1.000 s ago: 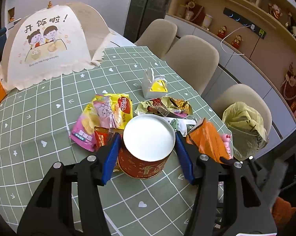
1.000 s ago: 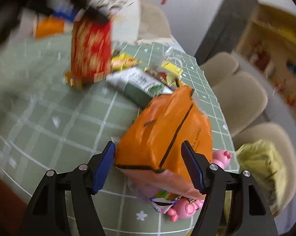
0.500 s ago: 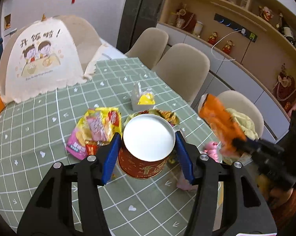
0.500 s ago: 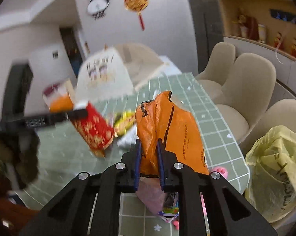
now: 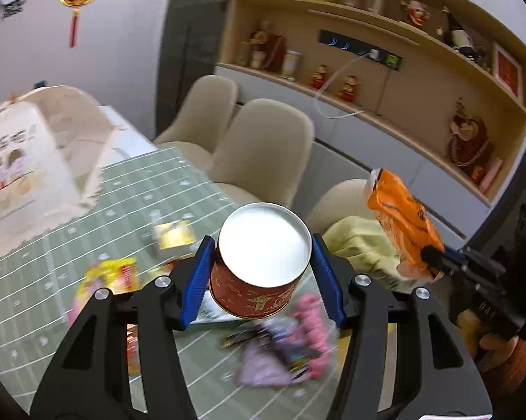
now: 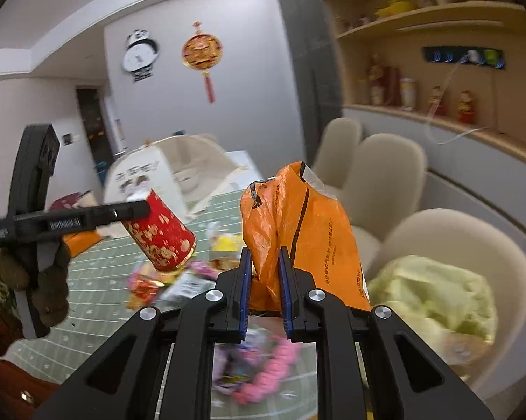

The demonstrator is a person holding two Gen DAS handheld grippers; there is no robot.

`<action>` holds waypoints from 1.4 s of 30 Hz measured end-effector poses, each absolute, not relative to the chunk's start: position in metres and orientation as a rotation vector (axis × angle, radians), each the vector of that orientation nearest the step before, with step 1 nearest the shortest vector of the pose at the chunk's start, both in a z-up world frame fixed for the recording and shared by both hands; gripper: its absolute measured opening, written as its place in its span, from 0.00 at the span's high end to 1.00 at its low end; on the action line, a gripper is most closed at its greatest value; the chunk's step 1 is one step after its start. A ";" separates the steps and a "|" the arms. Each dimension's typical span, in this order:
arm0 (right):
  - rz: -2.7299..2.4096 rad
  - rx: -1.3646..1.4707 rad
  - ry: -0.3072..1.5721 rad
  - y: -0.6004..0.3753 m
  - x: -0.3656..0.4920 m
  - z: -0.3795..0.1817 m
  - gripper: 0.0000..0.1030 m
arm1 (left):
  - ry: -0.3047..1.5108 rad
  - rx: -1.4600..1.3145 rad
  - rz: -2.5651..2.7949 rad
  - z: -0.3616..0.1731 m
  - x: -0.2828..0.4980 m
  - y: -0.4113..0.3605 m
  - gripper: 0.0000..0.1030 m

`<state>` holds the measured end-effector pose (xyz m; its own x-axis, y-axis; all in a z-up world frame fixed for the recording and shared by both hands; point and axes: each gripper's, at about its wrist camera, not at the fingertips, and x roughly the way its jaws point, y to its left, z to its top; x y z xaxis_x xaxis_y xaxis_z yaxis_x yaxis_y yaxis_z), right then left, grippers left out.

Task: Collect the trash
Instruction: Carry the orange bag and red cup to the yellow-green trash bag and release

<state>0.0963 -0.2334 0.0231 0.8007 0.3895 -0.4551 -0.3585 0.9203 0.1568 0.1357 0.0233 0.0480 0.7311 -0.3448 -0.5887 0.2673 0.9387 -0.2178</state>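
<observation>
- Hanging above the green checked tablecloth point(image 5: 130, 189), the left gripper point(image 5: 263, 269) has its blue pads pressed on either side of a red paper cup point(image 5: 259, 266) with gold print, its white inside facing the camera; the jaws stand fairly wide, spanning the cup's width. From the right wrist view the same cup point(image 6: 159, 232) is tilted in mid-air, clear of the table.
- Below the cup, loose wrappers lie blurred on the cloth: a yellow-and-pink snack bag point(image 5: 105, 280), a small yellow-and-white carton point(image 5: 173, 239) and a pink-and-purple packet point(image 5: 287, 346).
- At the far left end of the table stands a cream mesh food cover point(image 5: 21, 175) with a cartoon print.
- The right gripper point(image 6: 265, 294) has its jaws drawn in to a narrow gap, pinching the lower part of a crumpled orange plastic bag point(image 6: 297, 231), which stands up above the pads, off the table. The jaws have just been closing, with the bag between them.
- Further right, a yellow-green trash bag point(image 6: 434, 294) sits on a beige chair point(image 6: 472, 234) beside the table edge; the orange bag is held near it, to its left.
- Two more beige chairs point(image 6: 385, 171) line the table's far side, before a wooden shelf wall point(image 5: 385, 70).
</observation>
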 end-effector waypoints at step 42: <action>0.061 0.250 0.634 -0.412 0.161 -0.024 0.85 | 0.985 -0.109 -0.743 -0.064 0.326 -0.241 0.27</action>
